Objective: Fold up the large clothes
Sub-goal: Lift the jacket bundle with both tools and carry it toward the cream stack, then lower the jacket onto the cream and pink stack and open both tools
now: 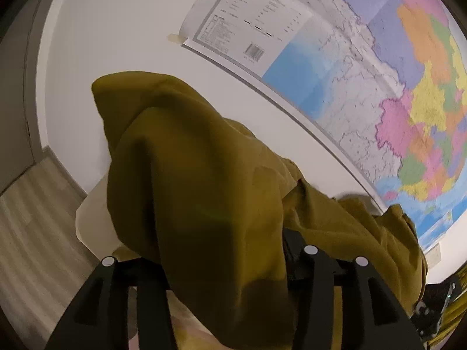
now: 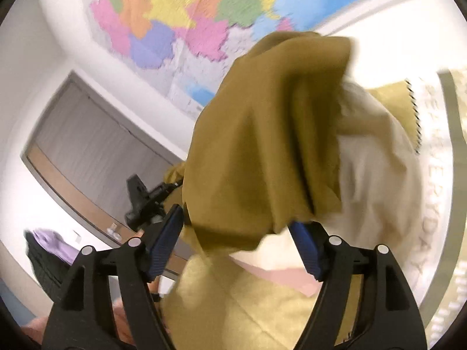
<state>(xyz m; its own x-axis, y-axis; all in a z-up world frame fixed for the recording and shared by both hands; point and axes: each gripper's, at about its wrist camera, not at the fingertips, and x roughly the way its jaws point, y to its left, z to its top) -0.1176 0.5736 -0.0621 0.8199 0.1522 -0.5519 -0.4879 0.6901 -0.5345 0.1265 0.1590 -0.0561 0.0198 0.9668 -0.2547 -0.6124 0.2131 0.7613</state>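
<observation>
Left wrist view is filled first by a wall map (image 1: 364,73) running from twelve to three o'clock, then by the mustard-yellow garment (image 1: 204,175) heaped from the centre down to six o'clock, draped over the left tongs (image 1: 230,265) so thickly that the fingertips are buried. At eight o'clock lies pale wooden floor (image 1: 32,221).

Right wrist view shows the same garment (image 2: 262,145) rising in a bunched fold from the centre to one o'clock, with a cream lining (image 2: 376,175) showing at three o'clock. A grey door (image 2: 87,134) sits at nine o'clock, and a purple cloth (image 2: 49,240) on something dark at eight.

The likely trouble is a lost hold: the cloth is slack and heavy (and both views are smeared with motion), so an edge could slide free and the fold collapse into a lump, or the lining could turn outward and spoil the crease.

The right tongs (image 2: 236,233) stand wide, the blue pads (image 2: 167,233) well apart, with a loose yellow edge hanging between them but neither pad pressing on it, so they are released. For the left tongs I cannot tell whether they clench the cloth, since the fabric hides the tips. The other tool's black body (image 2: 140,201) shows at nine o'clock, just beside the cloth.
</observation>
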